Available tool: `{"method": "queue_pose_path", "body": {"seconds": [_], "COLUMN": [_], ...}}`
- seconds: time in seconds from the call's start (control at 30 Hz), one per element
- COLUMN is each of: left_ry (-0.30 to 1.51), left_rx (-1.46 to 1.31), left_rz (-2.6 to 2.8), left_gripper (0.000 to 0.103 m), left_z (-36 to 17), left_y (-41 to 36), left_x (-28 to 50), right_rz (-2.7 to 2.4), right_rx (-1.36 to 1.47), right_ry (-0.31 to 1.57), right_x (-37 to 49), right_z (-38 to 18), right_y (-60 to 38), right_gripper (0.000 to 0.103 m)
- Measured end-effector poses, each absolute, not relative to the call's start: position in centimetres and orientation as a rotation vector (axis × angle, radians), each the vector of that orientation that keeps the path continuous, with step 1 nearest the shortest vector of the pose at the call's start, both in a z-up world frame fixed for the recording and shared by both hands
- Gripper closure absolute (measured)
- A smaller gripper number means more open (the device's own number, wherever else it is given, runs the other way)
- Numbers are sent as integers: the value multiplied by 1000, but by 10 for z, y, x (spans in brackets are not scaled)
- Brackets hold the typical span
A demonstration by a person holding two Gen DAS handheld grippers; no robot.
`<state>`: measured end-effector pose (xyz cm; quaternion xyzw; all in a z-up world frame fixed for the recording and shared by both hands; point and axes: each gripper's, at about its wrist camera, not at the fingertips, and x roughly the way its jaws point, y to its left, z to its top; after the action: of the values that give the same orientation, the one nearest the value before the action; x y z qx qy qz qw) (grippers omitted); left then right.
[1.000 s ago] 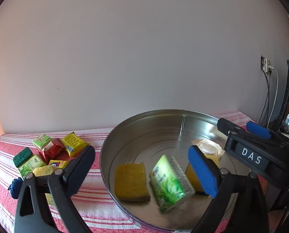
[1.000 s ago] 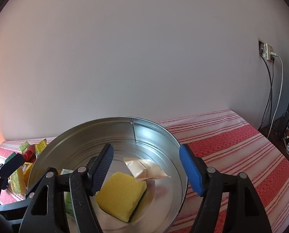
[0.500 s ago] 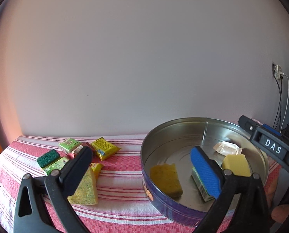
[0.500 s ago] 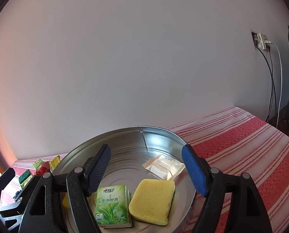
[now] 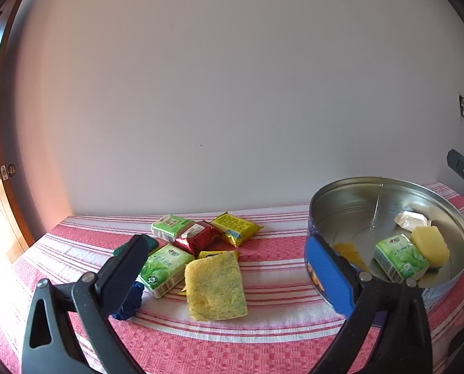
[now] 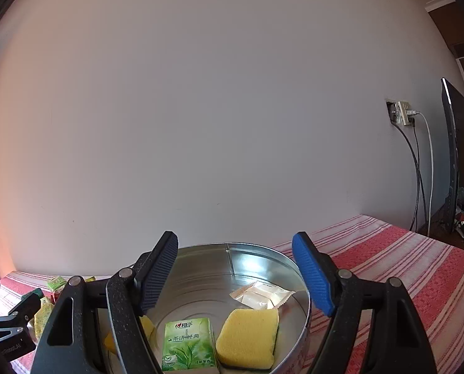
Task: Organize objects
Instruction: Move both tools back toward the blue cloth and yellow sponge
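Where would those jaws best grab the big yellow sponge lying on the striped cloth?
Probably across its two long side edges, coming down from above. The yellow sponge lies flat on the tablecloth, and a green packet crowds only its far left corner, so both sides look free.

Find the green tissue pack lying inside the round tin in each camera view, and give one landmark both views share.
Left wrist view: the green tissue pack lies at lower right, inside the tin, touching the yellow sponge on its right.
Right wrist view: it sits at bottom centre, between the open tongs, with the same sponge to its right.
Shared landmark: the pale wrapped packet farther back in the tin.
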<state>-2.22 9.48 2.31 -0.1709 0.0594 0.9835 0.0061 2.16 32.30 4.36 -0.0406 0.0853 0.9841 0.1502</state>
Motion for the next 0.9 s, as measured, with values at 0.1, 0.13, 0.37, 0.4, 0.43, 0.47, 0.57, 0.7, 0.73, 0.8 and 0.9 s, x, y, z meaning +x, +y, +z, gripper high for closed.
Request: {"method": "queue_pose_path", "body": {"seconds": [0.1, 0.13, 0.37, 0.4, 0.43, 0.47, 0.57, 0.7, 0.73, 0.8, 0.9], "left_ry": [193, 172, 125, 120, 113, 106, 90, 84, 86, 81, 59], "left_rx": [-575, -589, -679, -699, -721, -744, -800, -878, -904, -957, -1047], "left_rz": [3080, 3078, 3077, 3077, 3072, 3061, 3048, 3027, 3017, 2984, 2932], "left_gripper": [1, 1, 1, 1, 1, 1, 1, 1, 1, 1, 1], "left_z": [19, 19, 13, 13, 12, 10, 7, 3, 1, -4, -11], "left_y": [79, 73, 33, 26, 20, 13, -4, -23, -27, -34, -46], "left_x": [-24, -26, -35, -37, -40, -42, -47, -53, -55, -61, -69], "right_rz": [2829, 2831, 2848, 2855, 2867, 2881, 2927, 2982, 2997, 3018, 3062], "right_rx": [-117, -133, -248, -254, -257, -265, -313, -384, -405, -443, -494], "right_ry": [246, 249, 304, 295, 290, 284, 244, 207, 198, 166, 162], "right_x": [24, 24, 28, 29, 30, 30, 26, 18, 17, 12, 8], "right_z": [43, 42, 37, 38, 38, 37, 36, 32, 31, 30, 26], "right_y": [317, 315, 294, 288, 282, 275, 252, 222, 215, 198, 177], "right_gripper": [25, 25, 25, 25, 25, 25, 25, 25, 25, 25, 25]}}
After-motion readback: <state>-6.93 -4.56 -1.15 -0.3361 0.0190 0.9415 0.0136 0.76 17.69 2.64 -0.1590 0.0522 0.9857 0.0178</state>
